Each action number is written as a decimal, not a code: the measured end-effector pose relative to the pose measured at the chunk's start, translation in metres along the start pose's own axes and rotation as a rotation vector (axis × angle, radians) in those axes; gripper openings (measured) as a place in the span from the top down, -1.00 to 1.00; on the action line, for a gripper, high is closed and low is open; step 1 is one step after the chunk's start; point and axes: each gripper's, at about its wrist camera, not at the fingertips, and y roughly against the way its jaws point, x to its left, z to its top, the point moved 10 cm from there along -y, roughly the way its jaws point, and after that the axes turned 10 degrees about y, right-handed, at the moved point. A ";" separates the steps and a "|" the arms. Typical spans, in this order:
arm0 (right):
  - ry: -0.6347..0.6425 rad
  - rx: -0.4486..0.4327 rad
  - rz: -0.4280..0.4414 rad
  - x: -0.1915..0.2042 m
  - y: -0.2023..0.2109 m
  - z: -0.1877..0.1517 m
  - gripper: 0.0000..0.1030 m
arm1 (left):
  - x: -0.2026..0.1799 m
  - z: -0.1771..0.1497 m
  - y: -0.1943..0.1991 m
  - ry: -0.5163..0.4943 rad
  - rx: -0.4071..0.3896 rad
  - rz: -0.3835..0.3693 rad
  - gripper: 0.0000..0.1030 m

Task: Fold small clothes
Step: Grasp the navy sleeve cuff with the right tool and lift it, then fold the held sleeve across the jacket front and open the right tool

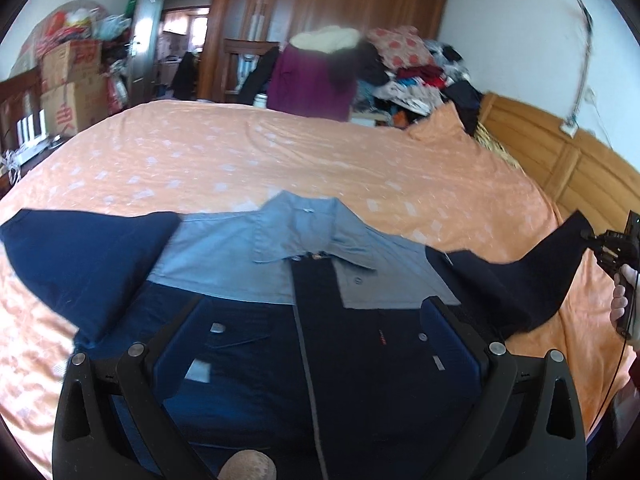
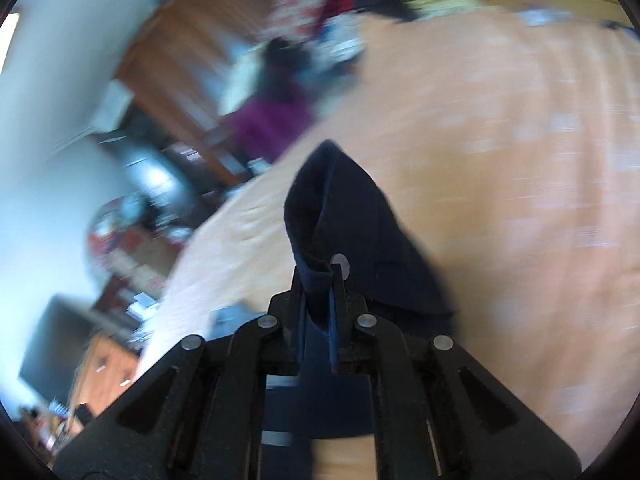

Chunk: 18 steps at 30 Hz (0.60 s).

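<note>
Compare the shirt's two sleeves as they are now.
The left sleeve lies flat on the bedspread, spread wide; the right sleeve is lifted off it, pulled to a point. No claw touches the left sleeve, since the left claw hangs open over the shirt's body; the right claw is shut on the right sleeve's cuff. Both are dark navy.
</note>
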 end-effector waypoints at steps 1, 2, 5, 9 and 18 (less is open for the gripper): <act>0.009 0.012 0.060 0.033 -0.020 -0.003 0.84 | 0.008 0.003 0.004 0.010 -0.007 0.007 -1.00; 0.012 0.025 0.107 0.058 -0.038 -0.008 0.84 | 0.014 0.006 0.006 0.022 -0.013 0.014 -1.00; 0.036 0.098 0.244 0.142 -0.103 -0.037 0.84 | 0.036 0.016 0.016 0.075 -0.041 0.014 -1.00; 0.070 0.223 0.368 0.231 -0.191 -0.093 0.84 | 0.057 0.027 0.030 0.099 -0.077 0.018 -1.00; 0.143 0.399 0.397 0.267 -0.214 -0.189 0.22 | 0.103 0.010 0.006 0.170 0.029 0.043 -1.00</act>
